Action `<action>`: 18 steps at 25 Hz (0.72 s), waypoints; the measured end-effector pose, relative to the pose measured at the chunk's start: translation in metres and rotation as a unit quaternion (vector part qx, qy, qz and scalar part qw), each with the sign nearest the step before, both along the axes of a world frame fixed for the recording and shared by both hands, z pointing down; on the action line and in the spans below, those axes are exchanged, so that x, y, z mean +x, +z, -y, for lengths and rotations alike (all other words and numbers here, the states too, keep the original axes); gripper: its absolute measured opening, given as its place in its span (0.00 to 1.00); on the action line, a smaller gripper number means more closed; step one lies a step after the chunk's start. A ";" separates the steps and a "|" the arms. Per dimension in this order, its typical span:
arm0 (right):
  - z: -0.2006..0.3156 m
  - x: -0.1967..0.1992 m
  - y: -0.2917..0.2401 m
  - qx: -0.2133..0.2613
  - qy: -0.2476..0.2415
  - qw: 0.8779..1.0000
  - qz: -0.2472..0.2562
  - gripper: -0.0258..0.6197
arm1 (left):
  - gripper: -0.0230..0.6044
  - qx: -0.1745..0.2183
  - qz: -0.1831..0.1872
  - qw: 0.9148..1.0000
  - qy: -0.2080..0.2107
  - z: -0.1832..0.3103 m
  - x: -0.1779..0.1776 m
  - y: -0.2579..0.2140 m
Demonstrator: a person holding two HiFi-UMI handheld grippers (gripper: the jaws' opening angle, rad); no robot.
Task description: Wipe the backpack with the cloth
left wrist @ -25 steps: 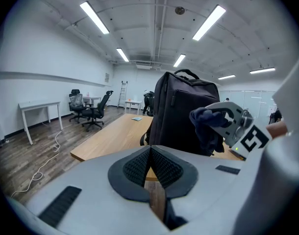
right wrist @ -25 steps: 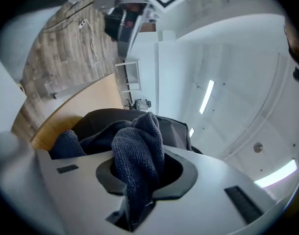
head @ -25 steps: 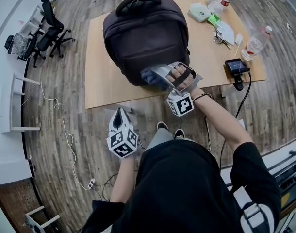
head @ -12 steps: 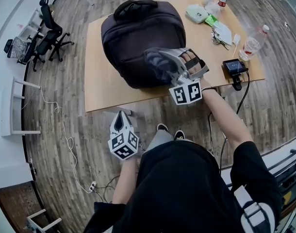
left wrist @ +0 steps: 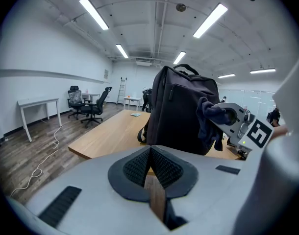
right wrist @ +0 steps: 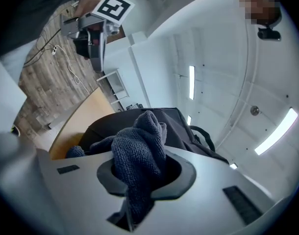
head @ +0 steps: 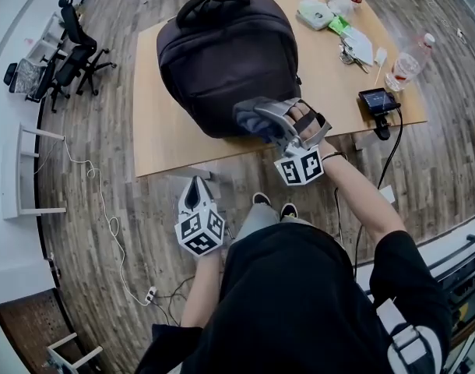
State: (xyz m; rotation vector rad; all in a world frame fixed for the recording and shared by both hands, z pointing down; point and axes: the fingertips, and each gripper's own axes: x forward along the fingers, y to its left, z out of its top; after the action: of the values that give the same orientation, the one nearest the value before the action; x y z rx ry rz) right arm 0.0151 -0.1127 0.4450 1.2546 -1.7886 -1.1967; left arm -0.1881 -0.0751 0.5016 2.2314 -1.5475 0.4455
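Backpack (head: pixel 226 61): upright on the table (head: pixel 167 142), straight ahead of your right claw (right wrist: pixel 139 180), cloth (head: pixel 247 115) at its lower face.
Cloth: bunched between that claw's jaws, mostly spilling forward.
Right claw: grasping the cloth; jaws have just been closing on it.
Left claw (left wrist: pixel 150 168): clenched, empty, well back from the bag.
Risk: unbraced, the backpack may slide or tip under a hard push.

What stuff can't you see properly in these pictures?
1. Whether the dark blue woven cloth really touches the big black fabric backpack: head view, the bunched cloth itself covers the spot.
2. Backpack's far side: every view, its own body hides it.
3. Screen of the small black phone-like gadget: head view, too small.
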 end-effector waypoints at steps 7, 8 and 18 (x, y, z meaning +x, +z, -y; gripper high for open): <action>-0.013 -0.020 0.107 -0.090 -0.014 0.991 -0.102 0.15 | 0.06 -0.007 0.006 1.000 -0.005 0.001 -0.009 0.005; -0.014 -0.015 0.133 -0.120 -0.005 0.984 -0.128 0.15 | 0.06 -0.006 0.006 1.000 -0.007 0.001 -0.010 0.005; -0.022 0.042 0.196 -0.185 0.066 0.961 -0.193 0.15 | 0.06 -0.005 0.012 1.000 -0.018 0.005 -0.024 0.002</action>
State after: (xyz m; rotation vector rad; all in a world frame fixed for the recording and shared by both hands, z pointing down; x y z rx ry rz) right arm 0.0567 -0.0903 0.6410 0.8431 -1.5226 -0.9036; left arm -0.2117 -0.0800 0.5040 2.1952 -1.5917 0.4683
